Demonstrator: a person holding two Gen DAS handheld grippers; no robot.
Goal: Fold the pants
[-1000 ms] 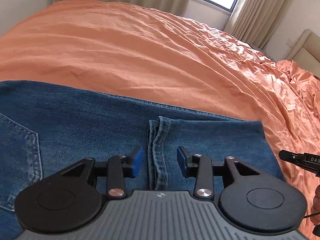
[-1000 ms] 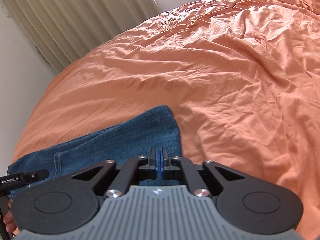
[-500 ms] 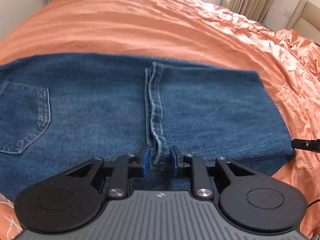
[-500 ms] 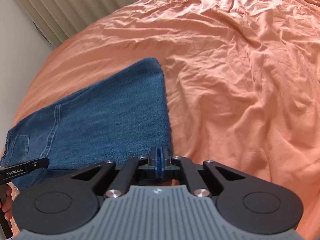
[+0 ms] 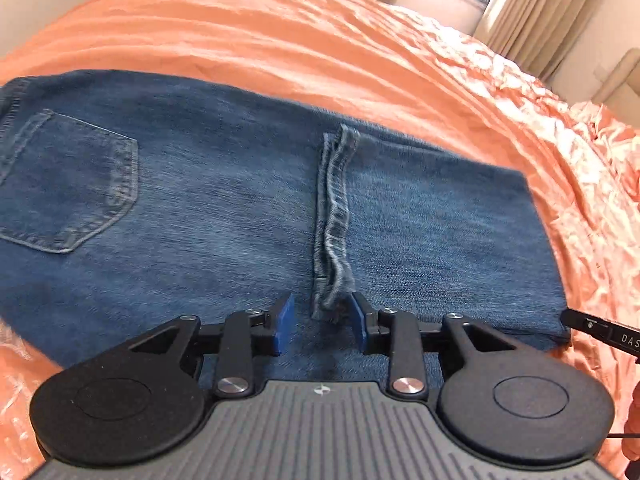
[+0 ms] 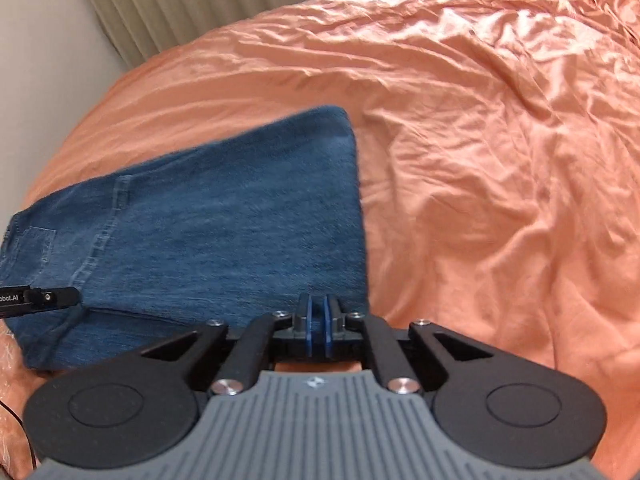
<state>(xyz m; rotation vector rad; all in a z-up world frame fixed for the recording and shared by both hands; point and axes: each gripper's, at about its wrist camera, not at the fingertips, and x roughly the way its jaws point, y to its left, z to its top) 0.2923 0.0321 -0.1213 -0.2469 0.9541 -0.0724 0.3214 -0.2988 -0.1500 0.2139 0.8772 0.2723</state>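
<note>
Blue-padded left hand-held gripper [image 5: 320,326] gapes, straddling jeans [image 5: 224,208] hem.

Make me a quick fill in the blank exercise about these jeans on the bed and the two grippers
The jeans lie on an ____ bedsheet.
The left hand-held gripper has its jaws ____, on either side of the hem.
The right hand-held gripper has its blue pads pressed ____.
A back ____ shows on the left part of the jeans.

Missing words: orange; open; together; pocket
</note>
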